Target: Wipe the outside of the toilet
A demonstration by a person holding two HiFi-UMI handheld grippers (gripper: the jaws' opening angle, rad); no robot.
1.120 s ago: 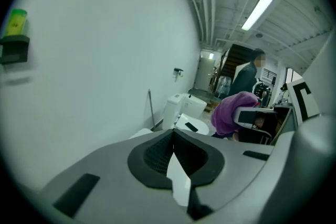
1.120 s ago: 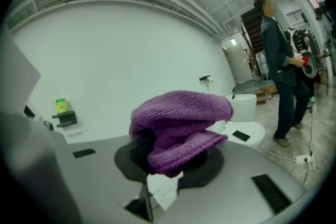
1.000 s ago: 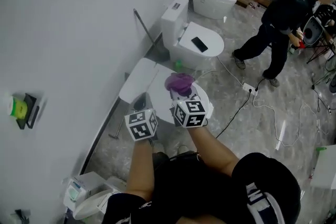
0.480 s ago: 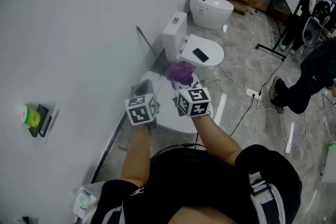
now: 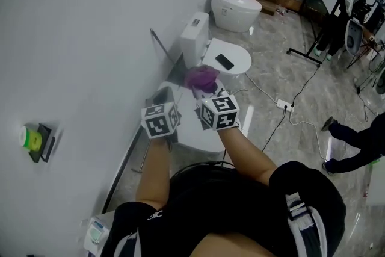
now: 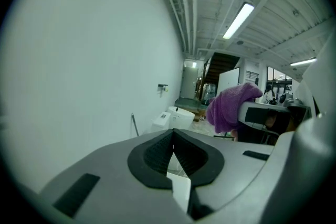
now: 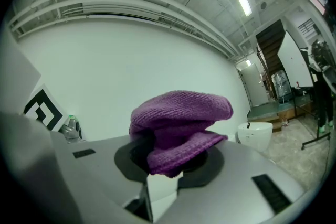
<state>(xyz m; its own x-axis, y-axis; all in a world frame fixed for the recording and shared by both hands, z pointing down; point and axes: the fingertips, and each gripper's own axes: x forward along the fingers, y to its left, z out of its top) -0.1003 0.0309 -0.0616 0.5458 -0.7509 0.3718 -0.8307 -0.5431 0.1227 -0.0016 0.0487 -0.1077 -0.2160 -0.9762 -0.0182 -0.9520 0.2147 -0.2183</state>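
Seen from the head view, my right gripper (image 5: 205, 92) is shut on a bunched purple cloth (image 5: 201, 77), held above the white toilet (image 5: 194, 130) nearest to me. In the right gripper view the purple cloth (image 7: 181, 124) bulges out over the right gripper (image 7: 167, 161), with the wall behind it. My left gripper (image 5: 163, 97) is alongside on the left, shut with nothing in it. The left gripper view has the left gripper (image 6: 173, 137) with its jaws together, and the purple cloth (image 6: 229, 108) off to its right.
Two more white toilets stand along the wall, a second toilet (image 5: 217, 55) with a black phone (image 5: 224, 61) on its lid and a third toilet (image 5: 235, 2) beyond. A power strip (image 5: 283, 105) with cables lies on the floor. A person's legs (image 5: 356, 141) are at the right edge.
Both grippers and the cloth have stayed together over the nearest toilet while the head view shifted. The person in dark clothes has walked from the back right to the right edge.
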